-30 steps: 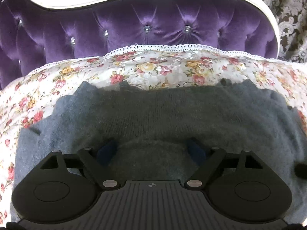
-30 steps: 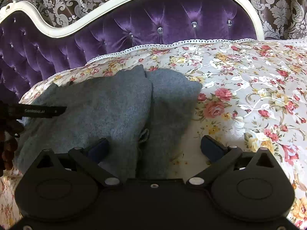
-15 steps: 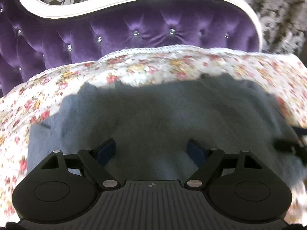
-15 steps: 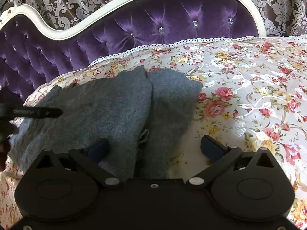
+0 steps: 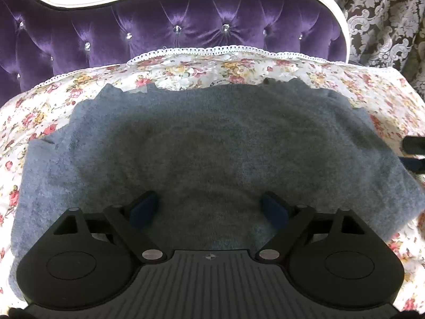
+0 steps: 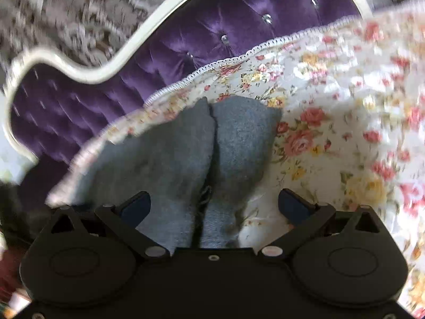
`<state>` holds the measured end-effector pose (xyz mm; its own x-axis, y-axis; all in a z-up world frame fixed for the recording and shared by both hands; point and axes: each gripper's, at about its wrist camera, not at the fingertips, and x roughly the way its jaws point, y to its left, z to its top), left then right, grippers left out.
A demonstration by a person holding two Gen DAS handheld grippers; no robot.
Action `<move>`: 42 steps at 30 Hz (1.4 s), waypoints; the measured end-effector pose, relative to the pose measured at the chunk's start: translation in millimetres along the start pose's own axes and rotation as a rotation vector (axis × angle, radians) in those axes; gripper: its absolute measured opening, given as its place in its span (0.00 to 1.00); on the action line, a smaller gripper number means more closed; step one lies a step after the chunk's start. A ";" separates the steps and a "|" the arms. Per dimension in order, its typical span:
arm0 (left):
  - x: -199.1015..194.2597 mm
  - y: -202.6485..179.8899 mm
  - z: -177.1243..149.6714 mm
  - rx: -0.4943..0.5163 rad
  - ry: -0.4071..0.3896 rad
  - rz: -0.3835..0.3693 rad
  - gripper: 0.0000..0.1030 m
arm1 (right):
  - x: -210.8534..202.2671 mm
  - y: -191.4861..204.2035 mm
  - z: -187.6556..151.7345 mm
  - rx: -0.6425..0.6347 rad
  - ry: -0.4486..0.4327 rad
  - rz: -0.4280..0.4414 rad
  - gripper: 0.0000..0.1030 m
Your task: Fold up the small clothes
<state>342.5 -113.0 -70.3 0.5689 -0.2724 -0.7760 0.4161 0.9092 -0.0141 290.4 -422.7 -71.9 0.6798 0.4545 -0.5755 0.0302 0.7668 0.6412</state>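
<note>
A grey knitted garment lies flat on the floral bed cover. My left gripper is open and empty, just above the garment's near part. In the right wrist view the same garment shows as two folded parts with a seam between them. My right gripper is open and empty, straddling the garment's near right edge. The right gripper's tips show at the right edge of the left wrist view.
A purple tufted headboard with a white frame stands behind the bed. Patterned brown curtains hang beyond it. The floral cover extends to the right of the garment. The right wrist view is blurred.
The left gripper has settled over the garment's middle. The right gripper has swung and tilted, so its view is rotated and blurred. Both stay open.
</note>
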 end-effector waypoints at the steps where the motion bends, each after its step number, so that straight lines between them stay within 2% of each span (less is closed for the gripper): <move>1: -0.1 -0.7 -0.5 0.000 -0.003 0.001 0.86 | -1.9 -5.0 -0.1 0.044 0.009 0.042 1.00; 3: 0.3 -0.6 -0.3 -0.002 -0.004 0.001 0.86 | -2.7 -9.7 -1.2 0.095 0.029 0.102 0.99; 7: 0.5 0.7 1.4 -0.003 0.002 -0.005 0.86 | 4.3 -5.3 -3.4 0.101 0.058 0.130 0.86; 9: 0.3 1.6 1.6 -0.005 0.002 -0.008 0.86 | 12.1 -4.2 -2.4 0.120 0.062 0.137 0.76; 11: -0.1 1.9 1.4 -0.006 0.001 -0.009 0.86 | 20.7 -5.3 -0.5 0.148 0.069 0.146 0.62; 12: -0.3 2.0 1.3 -0.008 -0.001 -0.010 0.86 | 25.6 -5.7 0.3 0.161 0.069 0.149 0.59; 14: -0.7 2.4 1.0 -0.011 -0.003 -0.014 0.86 | 31.7 -6.1 1.9 0.180 0.073 0.152 0.53; 21: -2.4 4.8 -0.2 -0.023 -0.019 -0.031 0.86 | 49.6 5.2 8.0 0.184 0.082 0.129 0.45; 23: -4.0 6.5 -0.1 -0.022 -0.031 -0.043 0.86 | 50.7 11.7 7.4 0.160 0.076 0.086 0.33; 27: -19.1 18.0 -0.1 -0.068 -0.065 -0.071 0.79 | 46.0 31.2 6.6 0.071 0.061 -0.004 0.30; 33: -72.1 43.4 -12.5 -0.096 -0.170 -0.012 0.79 | 36.4 65.8 13.0 -0.028 0.040 -0.090 0.28; 42: -108.1 91.1 -53.5 -0.166 -0.180 0.002 0.79 | 51.9 141.8 19.5 -0.178 0.069 -0.134 0.28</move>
<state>280.9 16.2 -21.4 0.6932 -0.3086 -0.6513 0.3007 0.9451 -0.1278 344.2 -299.2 -1.0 0.6265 0.3684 -0.6869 -0.0172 0.8876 0.4603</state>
